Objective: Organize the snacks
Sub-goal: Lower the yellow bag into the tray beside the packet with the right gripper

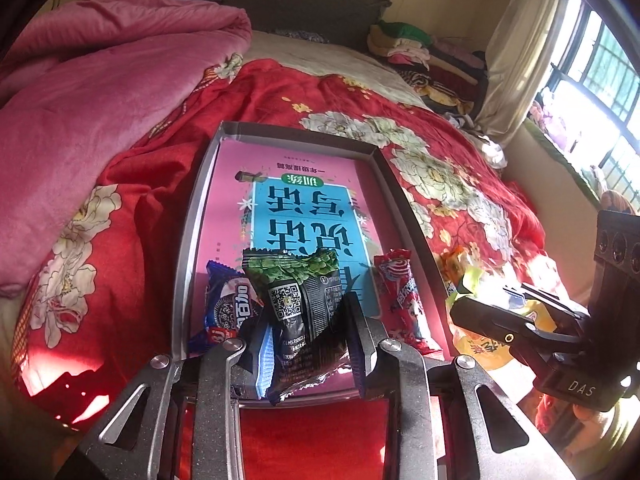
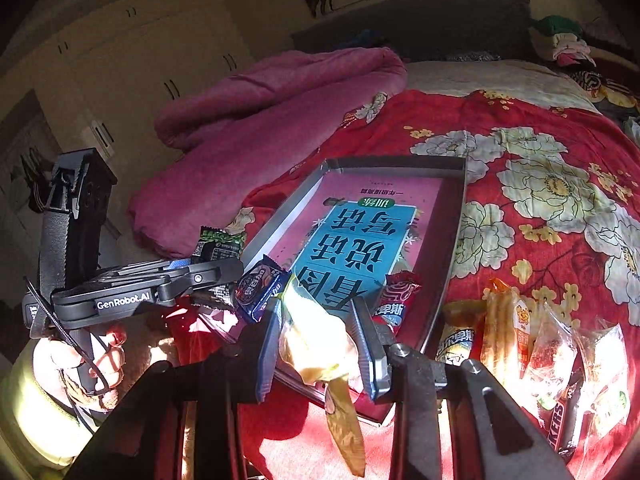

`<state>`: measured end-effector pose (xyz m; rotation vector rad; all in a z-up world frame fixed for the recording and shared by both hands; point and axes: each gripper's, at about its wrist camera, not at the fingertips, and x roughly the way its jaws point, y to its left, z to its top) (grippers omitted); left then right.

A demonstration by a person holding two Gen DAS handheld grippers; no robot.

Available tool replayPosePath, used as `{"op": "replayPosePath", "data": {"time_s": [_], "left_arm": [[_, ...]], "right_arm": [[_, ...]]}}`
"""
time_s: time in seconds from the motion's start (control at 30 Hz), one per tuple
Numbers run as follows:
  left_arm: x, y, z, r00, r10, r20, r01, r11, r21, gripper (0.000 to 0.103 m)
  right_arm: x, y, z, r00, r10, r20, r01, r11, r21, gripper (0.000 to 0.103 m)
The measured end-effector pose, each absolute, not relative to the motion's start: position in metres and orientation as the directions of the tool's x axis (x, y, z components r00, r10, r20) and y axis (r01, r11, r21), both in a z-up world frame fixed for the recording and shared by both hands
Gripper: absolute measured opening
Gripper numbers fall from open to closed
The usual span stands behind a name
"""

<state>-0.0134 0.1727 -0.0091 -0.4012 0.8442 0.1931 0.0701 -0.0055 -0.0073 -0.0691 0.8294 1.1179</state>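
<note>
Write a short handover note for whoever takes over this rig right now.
Left gripper: shut on a black-and-green packet, over the near end of the grey tray.
Right gripper: shut on a yellow packet, near the tray's near edge.
Done: blue cookie packet and red candy packet lie in the tray.
Left: place both held packets, then the pile of snacks on the bedspread right of the tray.

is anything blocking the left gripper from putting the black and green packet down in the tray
Nothing visible blocks it. The black and green packet is held over the tray near end, between the blue cookie pack and the red candy wrapper already lying there; the gap between them looks free.
</note>
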Motion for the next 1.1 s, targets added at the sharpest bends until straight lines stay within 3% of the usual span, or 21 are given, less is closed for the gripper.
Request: {"op": "replayPosePath", "data": {"time_s": [0.33,1.1], "left_arm": [[-0.001,0.145,-0.030,0.629,-0.025,-0.777,-0.257,0.937,-0.238,0.031],[0.002,0.157,-0.050,0.577,0.018,-0.817,-0.299,0.935,-0.190,0.031]], "right_arm": [[0.073,-0.005,-0.010,0.185,0.756,-0.628,-0.805,0.484,0.344,0.034],[0.082,0.019,-0.031,0.091,0.757,-0.647,-0.793,0.448,0.412,0.034]]}}
